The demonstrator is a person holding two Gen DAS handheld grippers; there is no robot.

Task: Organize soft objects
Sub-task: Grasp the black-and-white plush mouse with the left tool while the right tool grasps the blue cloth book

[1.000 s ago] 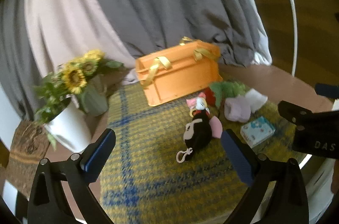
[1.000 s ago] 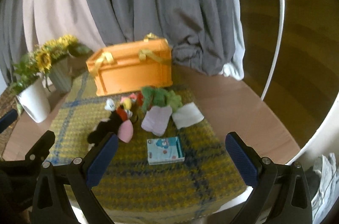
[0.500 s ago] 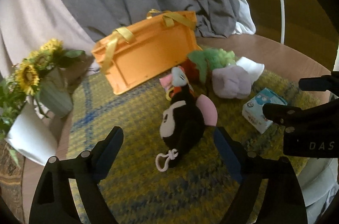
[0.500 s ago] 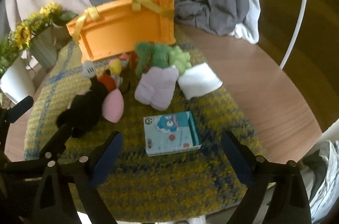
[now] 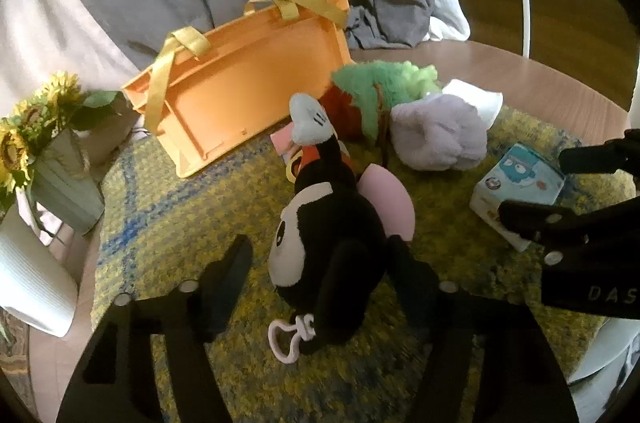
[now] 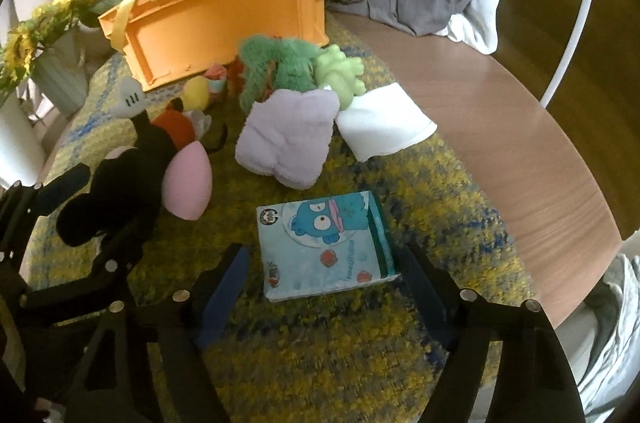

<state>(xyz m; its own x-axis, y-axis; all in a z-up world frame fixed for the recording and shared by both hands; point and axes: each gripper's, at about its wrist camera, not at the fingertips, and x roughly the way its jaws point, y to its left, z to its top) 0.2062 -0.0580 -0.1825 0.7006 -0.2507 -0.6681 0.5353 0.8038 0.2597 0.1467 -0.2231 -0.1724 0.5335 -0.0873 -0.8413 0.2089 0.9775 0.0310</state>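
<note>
The left claw [image 5: 320, 263] straddles the black plush mouse [image 5: 332, 243], whose long axis runs straight ahead toward the orange bin [image 5: 248, 91]. Its jaws are closing, seemingly not yet pressing. The right claw [image 6: 324, 283], also closing, brackets the tissue pack [image 6: 326, 243] untouched.

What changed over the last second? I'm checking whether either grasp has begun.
Both grippers came down and closer: the left gripper now straddles the black plush, the right gripper the tissue pack. Both are closing, and neither grip is clearly made. The plush, pack, orange bag and mat have not moved.
</note>
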